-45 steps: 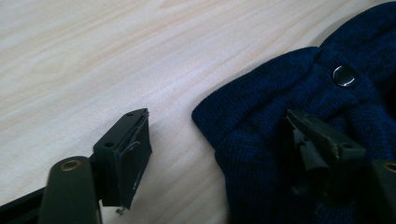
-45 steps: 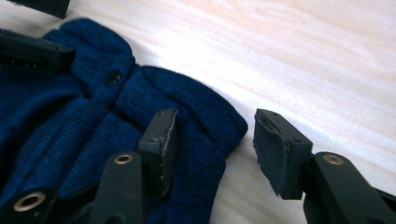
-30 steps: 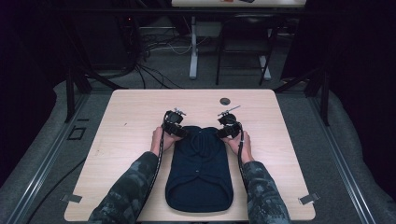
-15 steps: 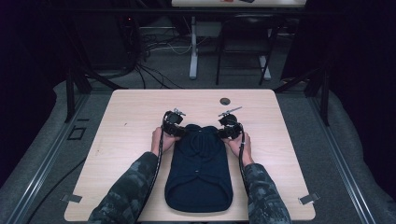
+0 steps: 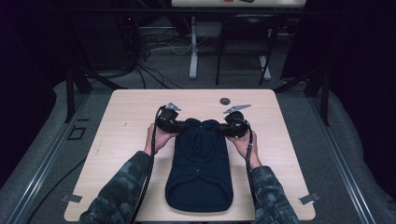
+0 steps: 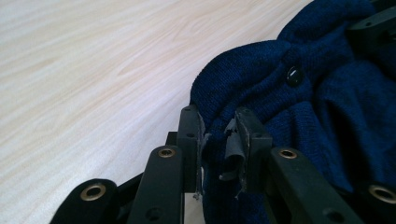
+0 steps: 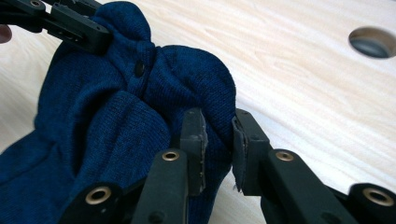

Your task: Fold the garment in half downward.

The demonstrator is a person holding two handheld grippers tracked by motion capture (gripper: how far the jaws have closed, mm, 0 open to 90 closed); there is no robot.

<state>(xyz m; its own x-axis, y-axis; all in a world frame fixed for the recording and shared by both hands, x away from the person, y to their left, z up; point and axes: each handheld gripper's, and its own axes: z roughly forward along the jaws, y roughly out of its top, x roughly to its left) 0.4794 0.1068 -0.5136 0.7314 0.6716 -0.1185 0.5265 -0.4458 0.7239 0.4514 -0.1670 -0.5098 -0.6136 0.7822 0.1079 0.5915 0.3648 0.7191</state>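
Observation:
A dark blue knitted garment (image 5: 200, 165) with small black buttons lies lengthwise on the light wooden table (image 5: 121, 121). My left gripper (image 5: 173, 124) is shut on the garment's far left corner, and knit (image 6: 261, 88) is pinched between its jaws (image 6: 217, 140). My right gripper (image 5: 228, 127) is shut on the far right corner, with a fold of the garment (image 7: 140, 107) held between its jaws (image 7: 218, 140). The far edge is bunched up between the two grippers. The other gripper's jaw (image 7: 70, 23) grips the cloth at the top left of the right gripper view.
A round cable hole (image 5: 225, 101) sits in the table near its far edge, also seen as the hole (image 7: 372, 42) in the right gripper view. Bare tabletop lies to the left and right of the garment. Table legs and cables (image 5: 154, 51) stand on the floor beyond.
Both grippers have moved slightly towards each other and towards the person, bunching the garment's far edge between them.

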